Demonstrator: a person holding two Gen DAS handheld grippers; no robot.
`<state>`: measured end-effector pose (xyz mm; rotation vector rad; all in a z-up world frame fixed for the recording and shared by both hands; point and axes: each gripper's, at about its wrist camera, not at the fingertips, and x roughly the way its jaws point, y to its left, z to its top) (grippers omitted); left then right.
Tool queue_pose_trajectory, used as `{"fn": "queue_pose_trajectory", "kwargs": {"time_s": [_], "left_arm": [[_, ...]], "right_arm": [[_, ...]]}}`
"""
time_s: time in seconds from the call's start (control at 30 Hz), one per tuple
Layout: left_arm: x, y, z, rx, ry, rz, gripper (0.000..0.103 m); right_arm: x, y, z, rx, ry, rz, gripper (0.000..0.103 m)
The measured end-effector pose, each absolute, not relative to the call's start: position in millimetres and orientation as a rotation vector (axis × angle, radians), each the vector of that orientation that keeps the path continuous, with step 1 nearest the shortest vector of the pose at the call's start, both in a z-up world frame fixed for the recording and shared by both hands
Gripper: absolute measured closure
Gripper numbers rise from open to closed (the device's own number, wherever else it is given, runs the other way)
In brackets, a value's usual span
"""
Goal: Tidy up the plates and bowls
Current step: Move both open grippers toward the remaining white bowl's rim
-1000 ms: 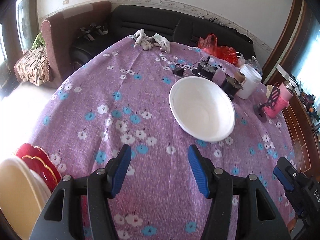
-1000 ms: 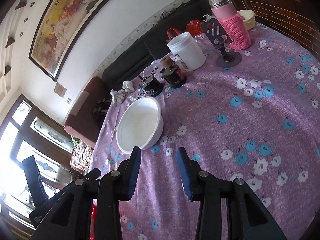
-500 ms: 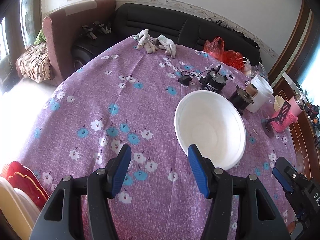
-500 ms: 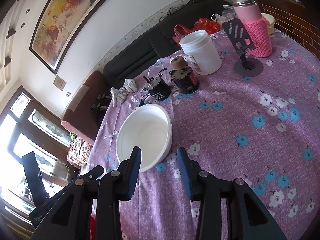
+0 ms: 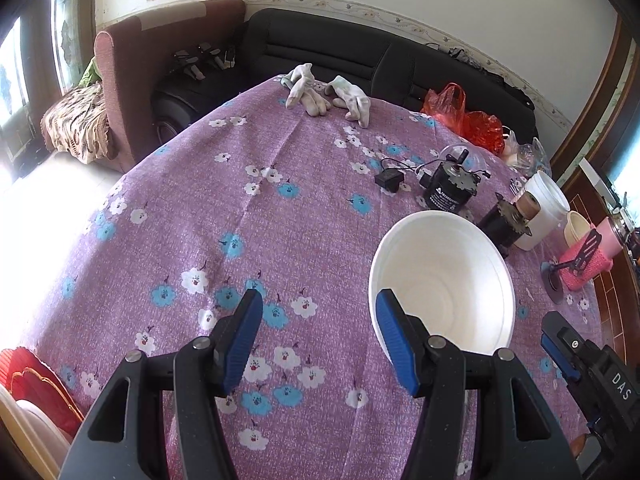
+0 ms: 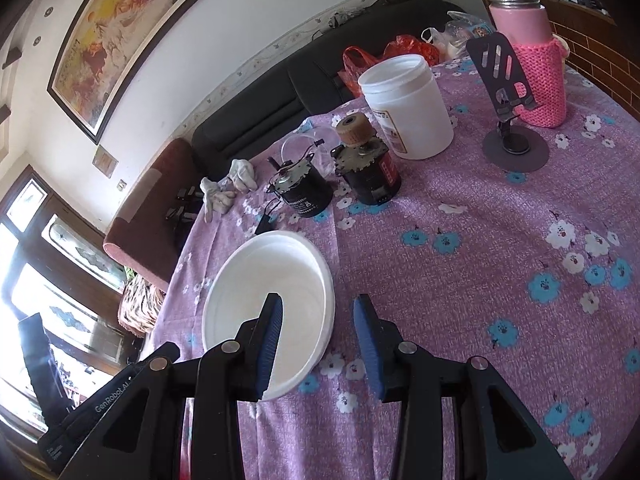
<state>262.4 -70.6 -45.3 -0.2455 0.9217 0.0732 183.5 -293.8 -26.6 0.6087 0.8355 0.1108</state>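
Observation:
A white foam bowl [image 5: 444, 280] sits upright and empty on the purple flowered tablecloth [image 5: 280, 208]. My left gripper [image 5: 318, 336] is open and empty; its right finger stands at the bowl's near left rim. In the right wrist view the bowl [image 6: 272, 300] lies at lower left. My right gripper [image 6: 318, 340] is open, with its left finger over the bowl's near rim and its right finger outside it. A red plate [image 5: 28, 384] and cream plates [image 5: 24, 432] show at the left wrist view's bottom left edge.
Two black motors [image 6: 302, 194] [image 6: 368, 168], a white plastic jar [image 6: 408, 104], a phone stand [image 6: 512, 120] and a pink-sleeved flask [image 6: 528, 48] stand behind the bowl. White gloves [image 5: 324, 94] and a red bag [image 5: 468, 118] lie at the table's far edge, with a sofa beyond.
Both grippers have moved forward toward the bowl, which now looks larger and closer. The right gripper's left finger has come over the bowl's rim. The plates have slid further out of view.

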Motion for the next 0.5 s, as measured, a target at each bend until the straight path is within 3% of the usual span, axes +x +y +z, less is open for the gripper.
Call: {"fn": "queue_pose_trajectory", "kwargs": {"time_s": [0.5], "left_arm": [[279.8, -68.0, -62.6, -0.268, 0.965, 0.088, 0.045]], "right_arm": [[202.1, -298.4, -49.8, 0.616, 0.884, 0.104, 0.062]]}}
